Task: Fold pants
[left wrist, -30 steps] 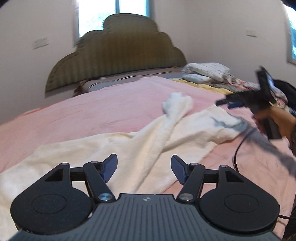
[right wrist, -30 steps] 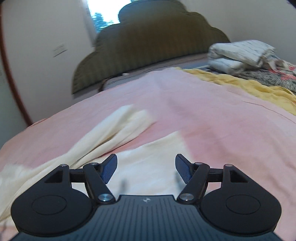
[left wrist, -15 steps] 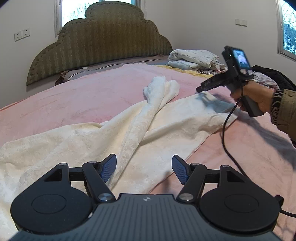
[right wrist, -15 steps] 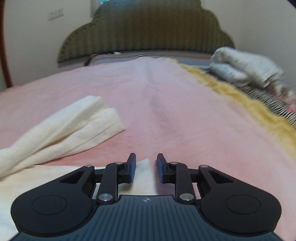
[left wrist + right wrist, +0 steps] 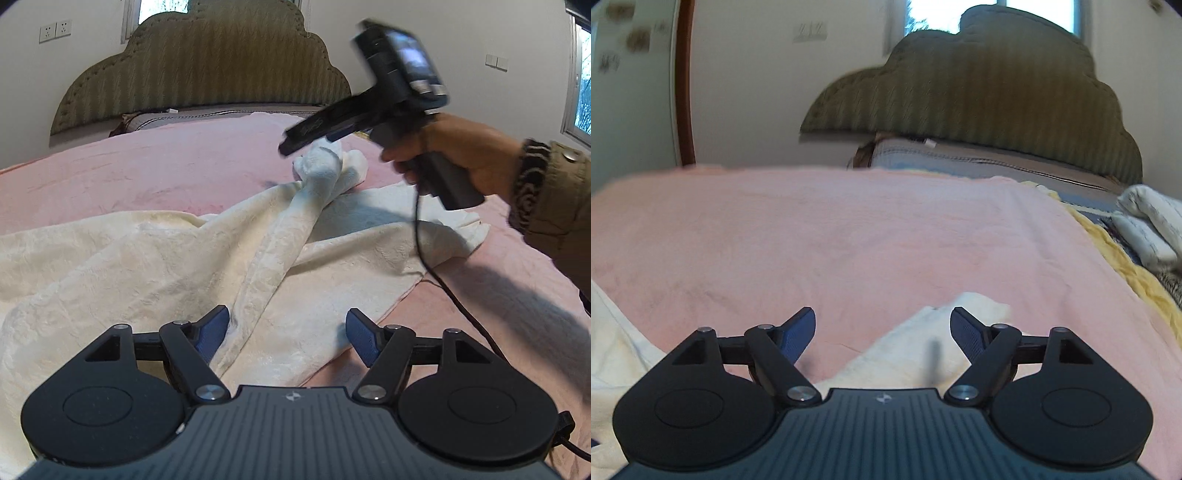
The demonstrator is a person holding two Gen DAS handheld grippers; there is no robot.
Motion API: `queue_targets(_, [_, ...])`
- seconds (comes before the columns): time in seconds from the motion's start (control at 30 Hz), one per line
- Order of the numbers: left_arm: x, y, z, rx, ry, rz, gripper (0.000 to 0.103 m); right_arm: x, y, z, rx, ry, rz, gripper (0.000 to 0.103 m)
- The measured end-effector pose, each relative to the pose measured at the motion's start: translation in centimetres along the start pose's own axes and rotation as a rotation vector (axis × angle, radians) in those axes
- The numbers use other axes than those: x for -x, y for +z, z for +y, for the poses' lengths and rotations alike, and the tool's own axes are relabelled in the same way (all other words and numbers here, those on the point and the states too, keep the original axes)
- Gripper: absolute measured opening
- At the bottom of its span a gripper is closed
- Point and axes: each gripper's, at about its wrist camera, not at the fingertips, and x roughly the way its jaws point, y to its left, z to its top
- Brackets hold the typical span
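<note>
Pants (image 5: 155, 266) lie spread under left claw (image 5: 288, 334).

Pants (image 5: 155, 266): cream cloth, embossed, soft nap. Bed blanket (image 5: 177, 166) beneath pants: pink, matt fleece. Headboard (image 5: 207, 70): ribbed olive fabric.

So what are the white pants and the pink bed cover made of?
The white pants look like thick, plush fleece: matte, with an embossed crinkly pattern. The pink bed cover looks like soft brushed fabric, maybe flannel: matte, faintly fuzzy. Exact fibres can't be told.
</note>
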Motion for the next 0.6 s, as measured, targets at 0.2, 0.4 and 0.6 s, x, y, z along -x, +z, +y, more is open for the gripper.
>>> queue_targets(0.2, [-0.4, 0.0, 0.2, 0.001, -0.037, 0.011, 0.088, -2.4, -2.5, -0.2, 0.134, -0.288, 0.105, 0.09])
queue_targets(0.4, [-0.6, -0.1, 0.5, 0.011, -0.054, 0.012, 0.089, 3.2, -7.5, -8.3, -0.09, -0.395, 0.142, 0.095])
queue_targets(0.6, [-1.0, -0.1, 0.7, 0.012, -0.062, 0.014, 0.091, 9.7, -9.3, -12.9, -0.442, -0.282, -0.066, 0.095])
